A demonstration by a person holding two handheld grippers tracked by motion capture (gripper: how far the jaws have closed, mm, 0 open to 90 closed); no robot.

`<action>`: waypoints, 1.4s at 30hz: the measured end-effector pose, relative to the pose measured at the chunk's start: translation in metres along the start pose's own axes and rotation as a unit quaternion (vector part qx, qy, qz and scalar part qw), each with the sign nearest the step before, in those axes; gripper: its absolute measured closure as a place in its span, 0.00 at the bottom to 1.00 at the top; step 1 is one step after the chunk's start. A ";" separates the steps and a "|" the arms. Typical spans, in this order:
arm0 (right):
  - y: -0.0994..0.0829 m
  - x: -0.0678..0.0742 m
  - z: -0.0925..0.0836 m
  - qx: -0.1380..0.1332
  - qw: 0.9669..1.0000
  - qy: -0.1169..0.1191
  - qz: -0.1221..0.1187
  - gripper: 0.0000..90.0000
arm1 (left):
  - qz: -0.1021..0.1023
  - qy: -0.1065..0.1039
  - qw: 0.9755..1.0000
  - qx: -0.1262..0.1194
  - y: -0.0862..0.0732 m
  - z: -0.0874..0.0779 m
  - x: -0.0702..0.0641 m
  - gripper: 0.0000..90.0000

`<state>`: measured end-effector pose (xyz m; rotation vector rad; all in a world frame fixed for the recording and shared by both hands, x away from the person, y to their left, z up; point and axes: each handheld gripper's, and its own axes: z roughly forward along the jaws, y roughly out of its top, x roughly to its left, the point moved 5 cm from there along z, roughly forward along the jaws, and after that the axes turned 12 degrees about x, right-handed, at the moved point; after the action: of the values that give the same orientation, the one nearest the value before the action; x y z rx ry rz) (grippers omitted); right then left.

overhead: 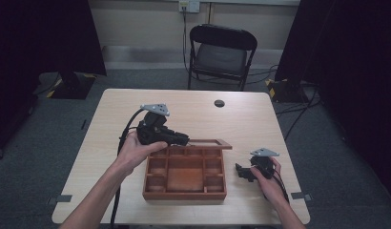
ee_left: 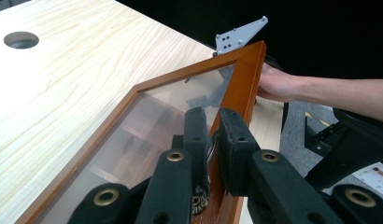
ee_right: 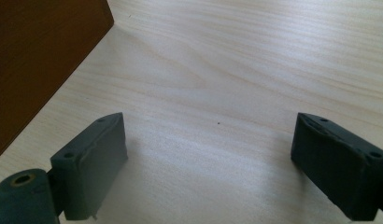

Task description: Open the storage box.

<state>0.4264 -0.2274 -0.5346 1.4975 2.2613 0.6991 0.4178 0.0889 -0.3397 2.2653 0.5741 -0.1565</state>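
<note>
A brown wooden box [overhead: 184, 194] with several compartments stands on the table's near middle. Its glass-paned lid [overhead: 210, 142] is lifted at the box's far side. My left gripper [overhead: 184, 139] is shut on the lid's wooden frame [ee_left: 243, 79], with the glass pane [ee_left: 147, 126] to the left of the jaws; the left gripper [ee_left: 213, 119] pinches the frame's edge. My right gripper [overhead: 241, 171] rests low over the table, right of the box, open. In the right gripper view the right gripper [ee_right: 208, 154] has bare table between its jaws and the box's side wall [ee_right: 35, 60] at upper left.
The light wooden table [overhead: 136, 109] has a round cable hole [overhead: 219, 103] at its far side. A black folding chair [overhead: 221, 52] stands behind the table. Dark curtains and floor cables flank both sides. The person's right hand [ee_left: 278, 84] sits beyond the lid.
</note>
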 end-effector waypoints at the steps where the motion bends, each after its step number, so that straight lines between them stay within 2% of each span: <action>1: 0.000 0.000 0.000 0.000 1.000 0.000 0.000 0.11 | 0.001 0.001 1.000 0.000 0.000 0.000 0.000 0.91; 20: 0.000 0.000 0.000 0.000 1.000 0.000 0.000 0.11 | 0.000 0.003 1.000 -0.004 0.005 -0.003 0.004 0.91; 42: 0.000 0.000 0.000 0.000 1.000 0.000 -0.001 0.11 | -0.003 -0.003 1.000 -0.008 0.012 -0.006 0.012 0.92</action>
<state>0.4265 -0.2274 -0.5346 1.4958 2.2628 0.6995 0.4332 0.0903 -0.3312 2.2469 0.5762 -0.1615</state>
